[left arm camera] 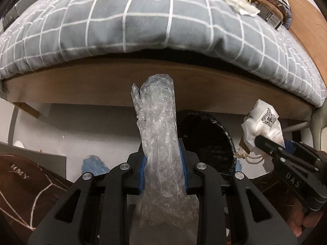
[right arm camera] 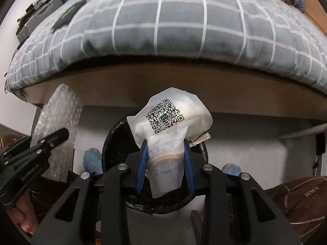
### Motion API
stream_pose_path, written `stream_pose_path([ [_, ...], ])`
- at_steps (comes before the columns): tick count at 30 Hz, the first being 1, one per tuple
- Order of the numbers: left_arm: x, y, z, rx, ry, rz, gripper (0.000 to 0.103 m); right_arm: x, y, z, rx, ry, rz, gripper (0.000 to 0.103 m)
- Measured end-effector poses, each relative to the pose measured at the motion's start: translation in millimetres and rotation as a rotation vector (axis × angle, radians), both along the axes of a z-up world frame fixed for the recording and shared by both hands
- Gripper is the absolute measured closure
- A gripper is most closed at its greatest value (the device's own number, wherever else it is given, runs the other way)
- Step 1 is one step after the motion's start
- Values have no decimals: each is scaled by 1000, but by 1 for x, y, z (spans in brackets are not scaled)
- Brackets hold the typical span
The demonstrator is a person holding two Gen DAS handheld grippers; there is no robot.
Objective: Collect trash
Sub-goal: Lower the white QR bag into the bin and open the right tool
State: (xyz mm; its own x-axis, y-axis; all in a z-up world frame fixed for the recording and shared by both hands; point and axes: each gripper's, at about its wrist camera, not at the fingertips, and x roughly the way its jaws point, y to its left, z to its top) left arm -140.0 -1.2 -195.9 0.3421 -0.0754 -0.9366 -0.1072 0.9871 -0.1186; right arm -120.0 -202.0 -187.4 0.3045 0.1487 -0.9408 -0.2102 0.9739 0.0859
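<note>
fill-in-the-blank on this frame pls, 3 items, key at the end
1. The left hand-held gripper is shut on a strip of ____ wrap.
2. The white bag in the right hand-held gripper bears a printed ____ code.
3. The bin below both is lined with a ____ bag.

Missing words: bubble; QR; black

Clear bubble wrap (left arm camera: 158,122); white bag (right arm camera: 169,120), black QR code; grey white-checked bedding (left arm camera: 143,20); black bin (left arm camera: 206,140).
</note>
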Motion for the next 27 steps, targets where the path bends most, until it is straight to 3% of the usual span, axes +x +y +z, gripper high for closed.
stream_pose_path([
  [5, 9, -8, -21, 55, 43, -20, 77, 1, 6, -22, -22, 33, 28, 72],
  [17, 24, -15, -56, 75, 104, -51, 77, 7, 21, -57, -46, 103, 43, 71],
  [27, 24, 2, -70, 79, 128, -15, 77, 12, 35, -82, -41, 151, 42, 70],
])
